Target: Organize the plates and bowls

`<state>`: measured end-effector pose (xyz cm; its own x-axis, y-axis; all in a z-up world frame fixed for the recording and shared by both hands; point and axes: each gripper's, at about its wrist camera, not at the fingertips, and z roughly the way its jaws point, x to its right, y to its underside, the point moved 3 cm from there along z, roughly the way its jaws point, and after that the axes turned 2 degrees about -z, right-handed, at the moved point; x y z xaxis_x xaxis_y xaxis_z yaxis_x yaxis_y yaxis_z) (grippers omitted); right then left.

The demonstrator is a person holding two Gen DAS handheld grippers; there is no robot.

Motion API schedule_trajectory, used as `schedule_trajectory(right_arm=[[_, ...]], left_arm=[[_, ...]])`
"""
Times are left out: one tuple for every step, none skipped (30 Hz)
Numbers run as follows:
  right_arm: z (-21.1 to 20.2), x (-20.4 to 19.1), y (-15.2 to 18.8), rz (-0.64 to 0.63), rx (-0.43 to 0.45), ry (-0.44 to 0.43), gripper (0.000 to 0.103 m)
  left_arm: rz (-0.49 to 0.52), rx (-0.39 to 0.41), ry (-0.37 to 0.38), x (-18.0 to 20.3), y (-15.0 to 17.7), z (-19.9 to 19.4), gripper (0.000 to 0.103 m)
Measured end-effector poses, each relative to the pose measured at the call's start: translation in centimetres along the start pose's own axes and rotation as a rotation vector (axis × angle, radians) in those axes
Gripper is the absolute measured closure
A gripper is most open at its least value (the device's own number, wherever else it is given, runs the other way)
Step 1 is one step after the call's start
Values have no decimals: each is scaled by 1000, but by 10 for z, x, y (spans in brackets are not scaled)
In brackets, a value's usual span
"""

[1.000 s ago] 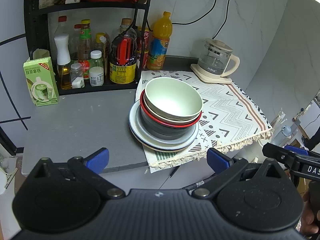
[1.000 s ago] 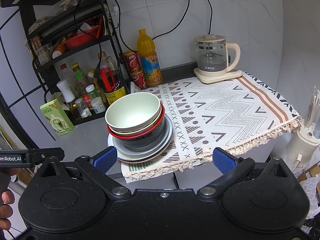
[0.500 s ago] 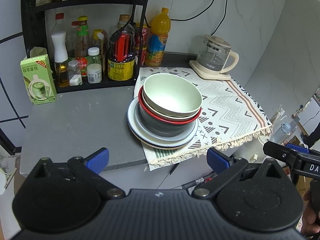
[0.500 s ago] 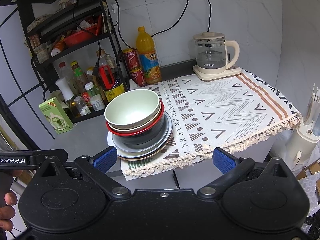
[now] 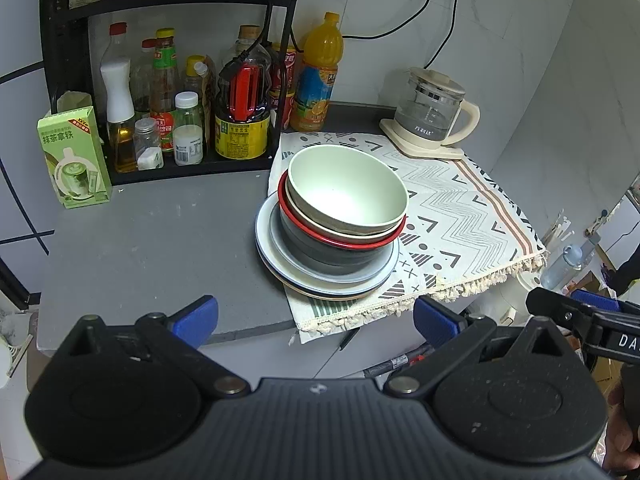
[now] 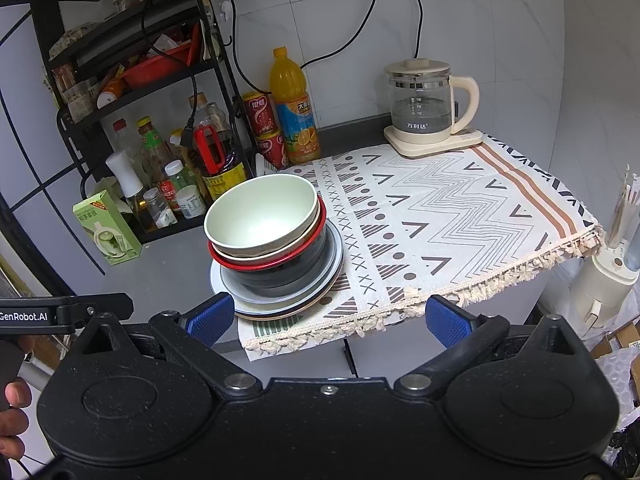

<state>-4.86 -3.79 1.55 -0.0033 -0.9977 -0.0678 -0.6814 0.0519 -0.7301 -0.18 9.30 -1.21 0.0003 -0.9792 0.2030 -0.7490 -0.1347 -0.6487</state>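
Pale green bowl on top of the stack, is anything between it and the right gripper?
Nothing visible. The right gripper, open, faces the pale green bowl across open space, with only the patterned cloth's fringed edge below.

A grey counter is partly covered on its right by a patterned cloth with a fringed front edge. A glass kettle on a cream base is set at the cloth's back corner. An orange juice bottle and red cans are seen against the tiled wall. Sauce bottles are crowded on a black rack, and a green carton is stood just left of it.
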Motion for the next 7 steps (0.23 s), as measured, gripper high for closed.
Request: schedule_trajectory(right_arm=[[0,0,0,0,0,0,0],[1,0,0,-1,-2,0,0],[2,0,0,-3,-3,0,0],[4,-1,-1,-6,-4,0,0],[6,-2,-2,-9,-6,1,0],[10,-3,-4,-11,-10,1,0],[12,-4,-5,-13,-12,-1,0]], left_arm=[[0,0,0,0,-1,0,0],[-1,1,0,0,-1,1,0],[-2,0,2,-1,-2,1,0],[-4,0,3,-2,-2,2,0],[-6,0,3,-3,-3,3,0],[-8,0,3,-4,-4,4,0],[-9,0,4,-4,-5,5,0]])
